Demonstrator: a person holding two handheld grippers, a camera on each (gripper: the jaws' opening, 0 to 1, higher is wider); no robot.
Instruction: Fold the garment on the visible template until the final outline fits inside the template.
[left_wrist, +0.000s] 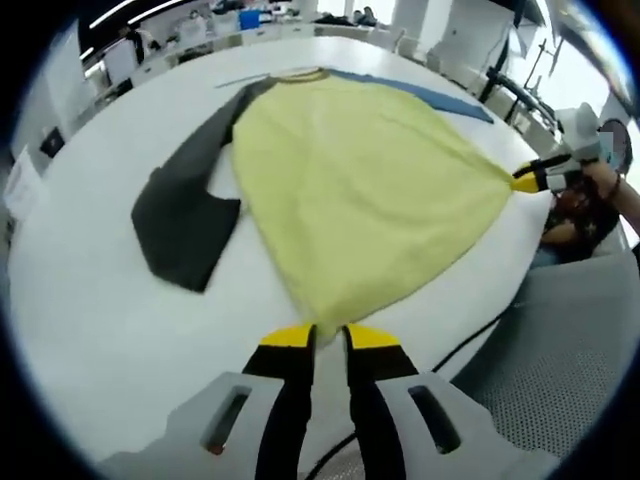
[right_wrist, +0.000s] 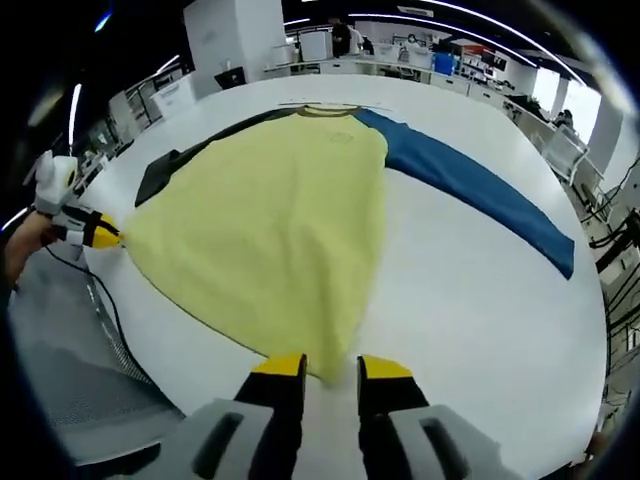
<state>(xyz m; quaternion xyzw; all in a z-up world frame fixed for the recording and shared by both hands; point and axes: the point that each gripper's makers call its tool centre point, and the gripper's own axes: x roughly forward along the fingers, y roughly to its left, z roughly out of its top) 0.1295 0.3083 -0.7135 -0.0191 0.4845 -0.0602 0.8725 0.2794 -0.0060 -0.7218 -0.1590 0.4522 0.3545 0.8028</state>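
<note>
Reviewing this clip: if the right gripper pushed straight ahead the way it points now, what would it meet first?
The right gripper is already at the hem of the yellow shirt, seemingly pinching it. Going on, it would meet more of that yellow cloth on the white table, though depth is hard to judge.

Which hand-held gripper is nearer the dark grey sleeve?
Left. The left hand-held gripper grips the yellow hem on the side where the dark grey sleeve lies; the right hand-held gripper grips the hem's opposite corner, by the blue sleeve.
</note>
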